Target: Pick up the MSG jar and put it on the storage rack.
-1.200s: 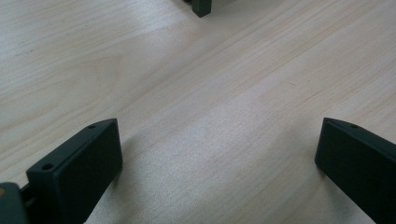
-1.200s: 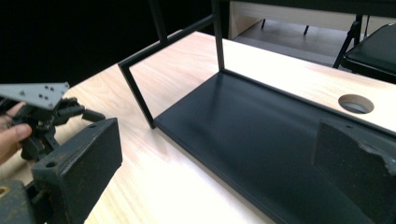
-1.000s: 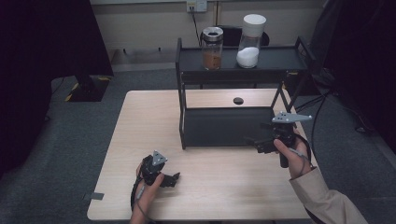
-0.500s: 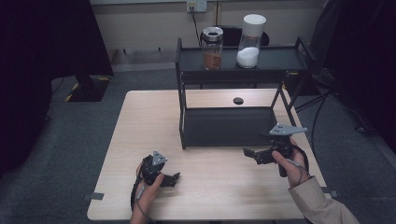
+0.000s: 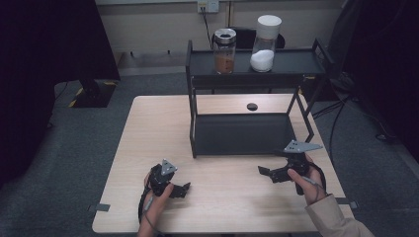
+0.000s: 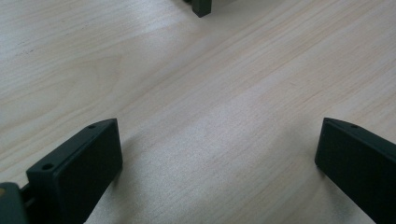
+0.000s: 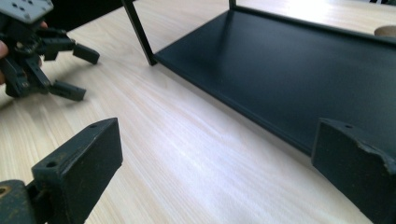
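Two empty grippers in front of a black rack.

High view: left gripper point(image 5: 184, 189) and right gripper point(image 5: 263, 172) sit on the table point(image 5: 148, 128) before the rack point(image 5: 242, 133), which carries two jars point(image 5: 225, 49), one small dark object behind it. Left gripper view: jaws wide apart over bare wood, one rack foot point(image 6: 201, 6) cut off. Right gripper view: jaws spread, holding nothing; the rack's lower shelf lies just ahead.

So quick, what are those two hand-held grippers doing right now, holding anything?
Left hand-held gripper: open, holding nothing, low over the table.
Right hand-held gripper: open, holding nothing.
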